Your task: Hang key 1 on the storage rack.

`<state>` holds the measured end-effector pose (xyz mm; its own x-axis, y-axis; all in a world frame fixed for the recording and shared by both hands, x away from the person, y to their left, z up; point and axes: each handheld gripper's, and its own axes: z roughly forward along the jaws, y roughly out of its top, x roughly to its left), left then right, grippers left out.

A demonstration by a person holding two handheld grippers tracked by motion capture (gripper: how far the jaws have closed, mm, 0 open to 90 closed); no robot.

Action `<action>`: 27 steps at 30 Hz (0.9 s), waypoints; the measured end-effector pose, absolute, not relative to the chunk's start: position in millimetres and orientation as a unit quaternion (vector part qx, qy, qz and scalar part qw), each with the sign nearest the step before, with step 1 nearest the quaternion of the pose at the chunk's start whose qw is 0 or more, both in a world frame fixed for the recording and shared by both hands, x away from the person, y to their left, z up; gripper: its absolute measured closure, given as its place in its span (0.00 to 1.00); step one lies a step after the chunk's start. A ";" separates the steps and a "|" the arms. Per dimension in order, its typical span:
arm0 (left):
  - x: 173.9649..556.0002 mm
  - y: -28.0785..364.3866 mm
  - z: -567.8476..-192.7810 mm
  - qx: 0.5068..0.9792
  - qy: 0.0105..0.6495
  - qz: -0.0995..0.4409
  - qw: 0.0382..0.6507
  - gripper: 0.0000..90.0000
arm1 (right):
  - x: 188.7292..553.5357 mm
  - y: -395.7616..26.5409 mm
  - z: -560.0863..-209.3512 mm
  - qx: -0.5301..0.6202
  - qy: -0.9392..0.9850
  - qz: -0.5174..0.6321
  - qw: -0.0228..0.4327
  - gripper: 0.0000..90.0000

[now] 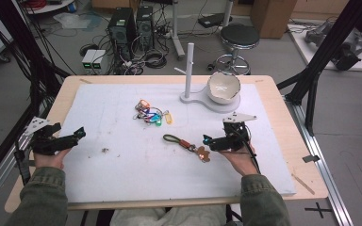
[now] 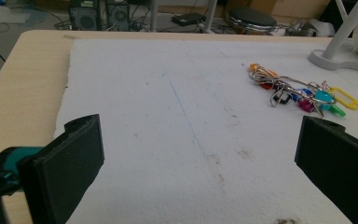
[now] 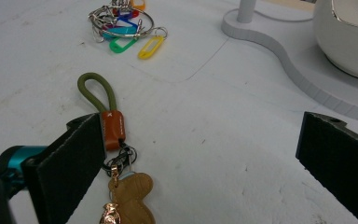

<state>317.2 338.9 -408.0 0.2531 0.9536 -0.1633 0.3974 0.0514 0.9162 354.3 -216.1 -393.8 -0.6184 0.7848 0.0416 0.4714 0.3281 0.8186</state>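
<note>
right gripper (image 1: 206, 140) open beside keychain (image 1: 188, 145), left gripper (image 1: 79, 133) open

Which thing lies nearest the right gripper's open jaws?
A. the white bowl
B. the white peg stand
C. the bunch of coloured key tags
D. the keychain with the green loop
D: the keychain with the green loop lies on the white mat just beside the right gripper, against one of its open jaws.

Both hands hold grippers low over the table, left gripper (image 1: 78, 133) and right gripper (image 1: 208, 140) spread wide.
</note>
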 end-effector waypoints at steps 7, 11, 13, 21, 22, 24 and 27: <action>317.3 339.0 -408.3 0.626 0.540 0.286 0.484 0.02 | 355.6 -205.5 -396.1 0.387 0.804 0.415 0.178 0.01; 317.4 339.2 -408.4 0.626 0.540 0.286 0.484 0.02 | 356.5 -200.3 -397.9 0.381 0.810 0.410 0.176 0.01; 317.5 339.5 -408.4 0.627 0.540 0.286 0.483 0.02 | 357.0 -195.9 -399.9 0.380 0.815 0.403 0.172 0.01; 317.8 339.9 -408.7 0.627 0.540 0.285 0.484 0.02 | 357.2 -184.3 -404.4 0.369 0.826 0.392 0.164 0.01; 317.8 339.9 -408.7 0.627 0.541 0.285 0.484 0.02 | 357.6 -183.3 -405.1 0.368 0.827 0.392 0.162 0.01; 318.2 340.1 -409.0 0.627 0.541 0.285 0.484 0.02 | 359.6 -180.4 -407.2 0.370 0.829 0.391 0.153 0.01; 318.4 339.6 -409.1 0.627 0.540 0.284 0.484 0.02 | 361.8 -174.5 -411.1 0.367 0.834 0.386 0.146 0.01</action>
